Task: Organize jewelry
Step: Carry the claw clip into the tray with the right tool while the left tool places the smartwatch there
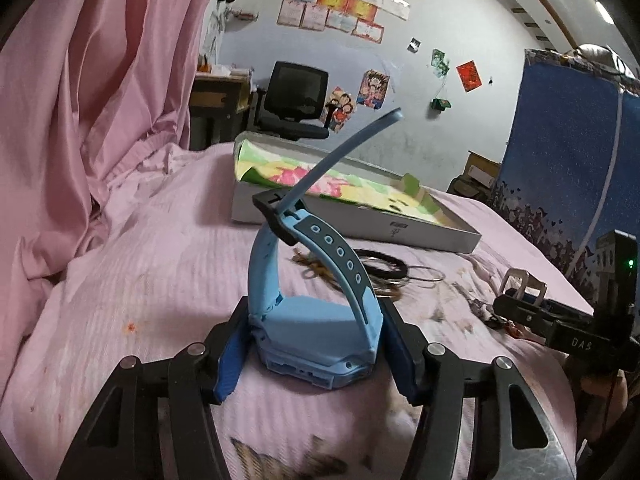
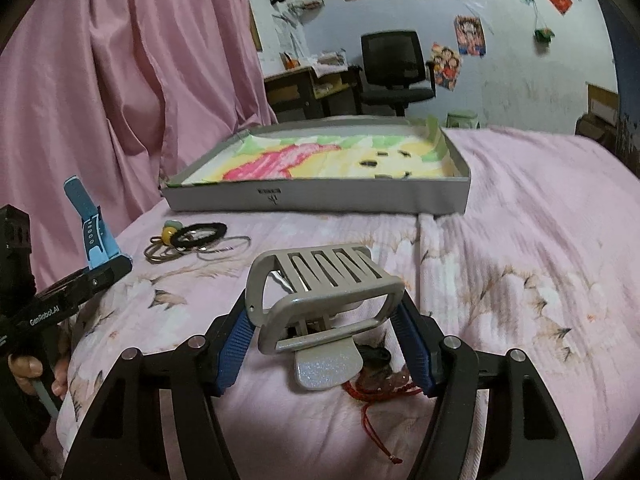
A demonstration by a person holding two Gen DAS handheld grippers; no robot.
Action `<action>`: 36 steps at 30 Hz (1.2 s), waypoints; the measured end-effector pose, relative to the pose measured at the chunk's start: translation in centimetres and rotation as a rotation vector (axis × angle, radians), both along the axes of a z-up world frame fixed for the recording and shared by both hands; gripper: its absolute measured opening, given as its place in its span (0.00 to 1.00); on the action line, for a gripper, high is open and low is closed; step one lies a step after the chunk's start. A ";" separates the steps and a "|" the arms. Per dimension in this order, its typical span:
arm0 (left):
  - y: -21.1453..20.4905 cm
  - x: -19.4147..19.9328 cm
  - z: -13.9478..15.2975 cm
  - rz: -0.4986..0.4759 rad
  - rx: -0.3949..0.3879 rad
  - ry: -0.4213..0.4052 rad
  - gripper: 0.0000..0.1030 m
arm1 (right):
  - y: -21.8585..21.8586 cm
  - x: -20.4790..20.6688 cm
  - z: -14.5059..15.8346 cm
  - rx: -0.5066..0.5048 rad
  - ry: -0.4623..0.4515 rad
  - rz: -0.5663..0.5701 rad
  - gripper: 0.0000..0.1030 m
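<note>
Blue watch [image 1: 316, 332] in left claw [image 1: 316, 354], seemingly gripped

Open bedspread [image 2: 520, 220] is seen to the right of the right gripper [image 2: 326, 344], where no object lies, and a bare strip is left between the grippers and the tray [image 2: 320, 198]. That strip is narrowed on the left by a heap of bangles [image 2: 200, 246] (a black band and a bead are tangled in it). The tray's near wall stands upright across the way ahead. The left side is closed off by the pink curtain [image 1: 92, 100]. Under the right gripper a red cord [image 2: 376, 394] is spread on the cloth. The left gripper [image 1: 316, 340] is held well apart from the right, with bedspread between them.
</note>
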State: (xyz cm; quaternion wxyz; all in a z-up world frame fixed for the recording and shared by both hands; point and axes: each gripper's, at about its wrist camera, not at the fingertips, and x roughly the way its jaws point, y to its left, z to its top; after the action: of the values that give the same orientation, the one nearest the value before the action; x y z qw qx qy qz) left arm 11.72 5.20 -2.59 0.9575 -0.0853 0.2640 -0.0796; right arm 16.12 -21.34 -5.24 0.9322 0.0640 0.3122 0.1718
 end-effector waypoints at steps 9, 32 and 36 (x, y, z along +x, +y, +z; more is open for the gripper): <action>-2.7 -2.1 2.1 0.020 0.077 -0.112 0.57 | 0.4 -2.1 2.6 -0.029 -0.157 -0.008 0.60; -3.3 10.8 8.1 0.185 0.143 -0.273 0.57 | 2.8 12.1 7.9 0.071 -0.309 -0.144 0.60; -2.2 14.6 6.9 0.183 0.103 -0.138 0.57 | 3.3 15.2 5.8 0.045 -0.214 -0.159 0.60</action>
State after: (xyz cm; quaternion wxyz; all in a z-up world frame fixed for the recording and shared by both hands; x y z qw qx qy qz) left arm 26.33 3.01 4.30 0.9797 -0.0542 0.1921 0.0159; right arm 31.32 -18.06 0.53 0.9692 0.0907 0.2009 0.1100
